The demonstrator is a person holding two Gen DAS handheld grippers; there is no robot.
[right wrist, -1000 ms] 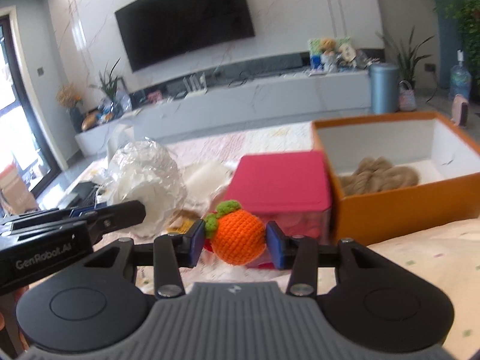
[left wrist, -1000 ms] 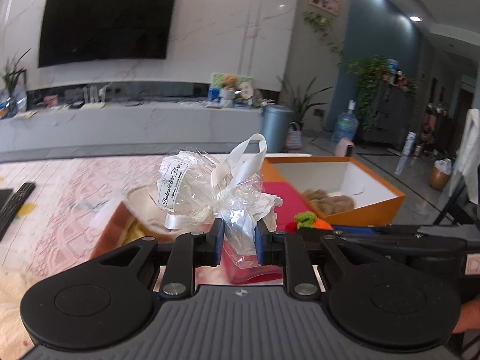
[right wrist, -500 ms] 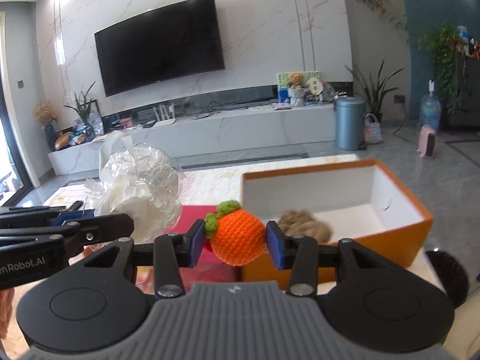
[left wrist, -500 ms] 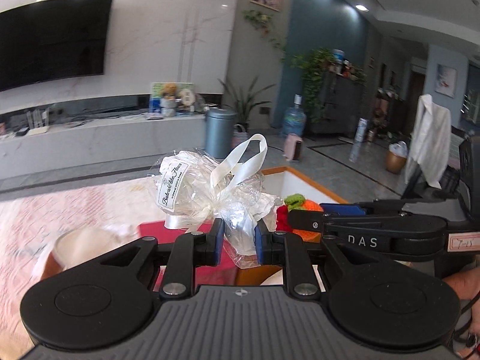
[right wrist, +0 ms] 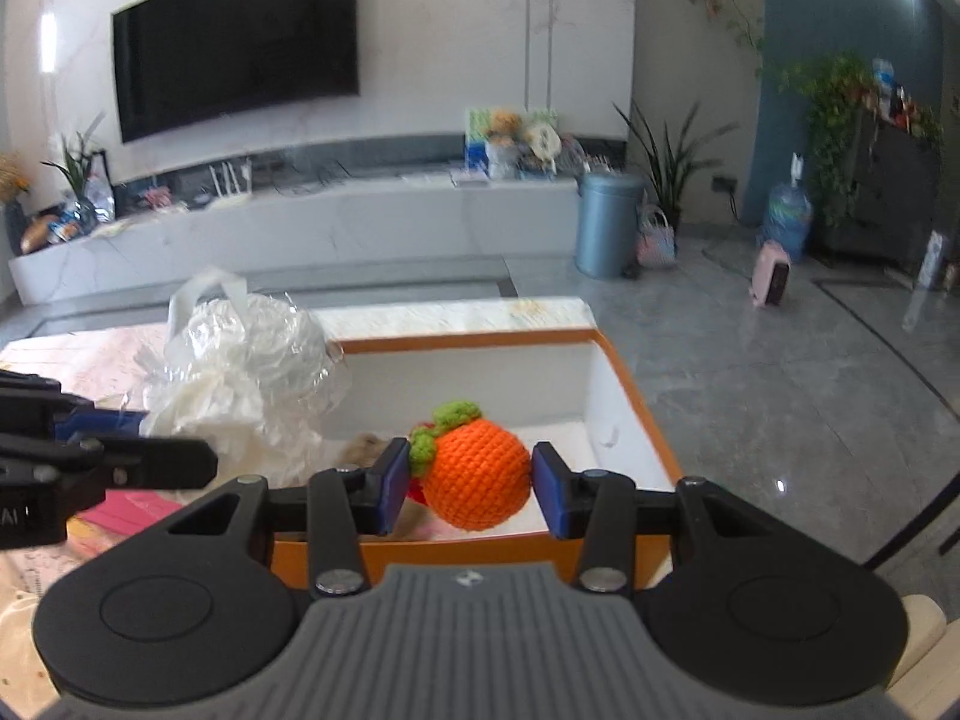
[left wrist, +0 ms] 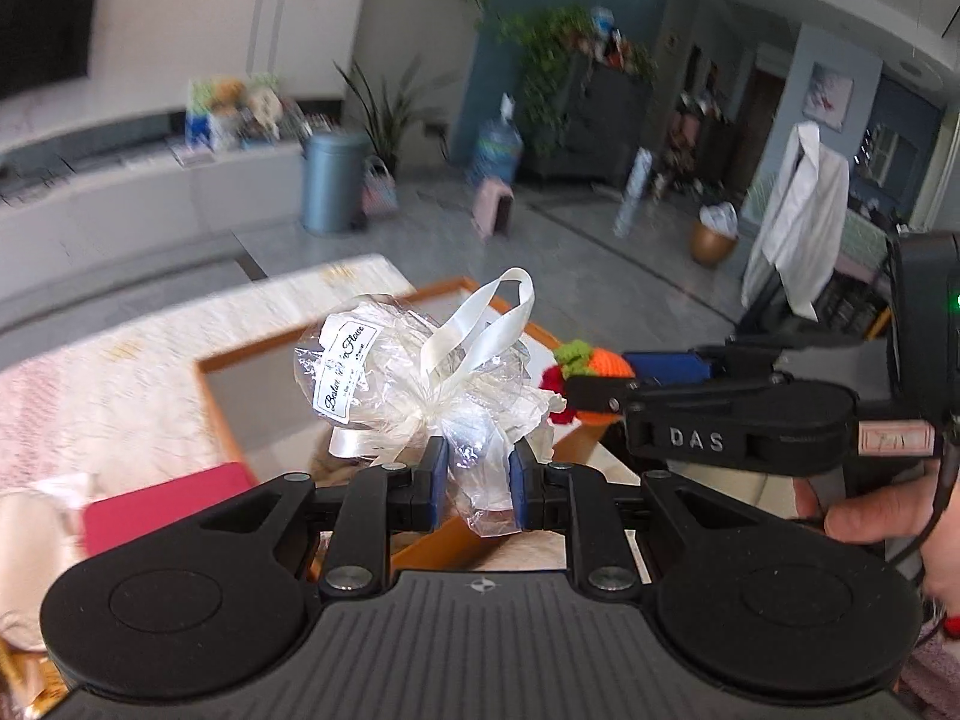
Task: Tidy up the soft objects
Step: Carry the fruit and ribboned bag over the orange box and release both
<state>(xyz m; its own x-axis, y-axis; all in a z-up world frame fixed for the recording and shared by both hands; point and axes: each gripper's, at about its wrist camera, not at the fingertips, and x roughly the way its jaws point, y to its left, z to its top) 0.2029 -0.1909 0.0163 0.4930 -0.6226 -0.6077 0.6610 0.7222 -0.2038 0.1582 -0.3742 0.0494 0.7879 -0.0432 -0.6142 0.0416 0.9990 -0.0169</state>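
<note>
My left gripper [left wrist: 478, 489] is shut on the twisted neck of a clear cellophane bundle [left wrist: 414, 372] tied with a white ribbon and labelled; it hangs over the orange box [left wrist: 216, 402]. The same bundle [right wrist: 252, 372] shows at the left of the right wrist view. My right gripper [right wrist: 471, 483] is shut on an orange crocheted fruit [right wrist: 477, 474] with a green leaf, held above the box's white inside [right wrist: 540, 384]. In the left wrist view the crocheted fruit [left wrist: 603, 363] sits in the right gripper's blue pads. A tan woolly item [right wrist: 366, 447] lies in the box.
A pink-lidded container [left wrist: 162, 510] stands left of the box on the patterned cloth [left wrist: 108, 384]. Beyond the table edge lie a grey tiled floor [right wrist: 750, 372], a blue bin [right wrist: 606, 222] and a white TV bench [right wrist: 300, 228]. A hand [left wrist: 870, 516] holds the right gripper.
Both grippers have swung right with their loads, from over the pink container to over the orange box. The grips are unchanged.
</note>
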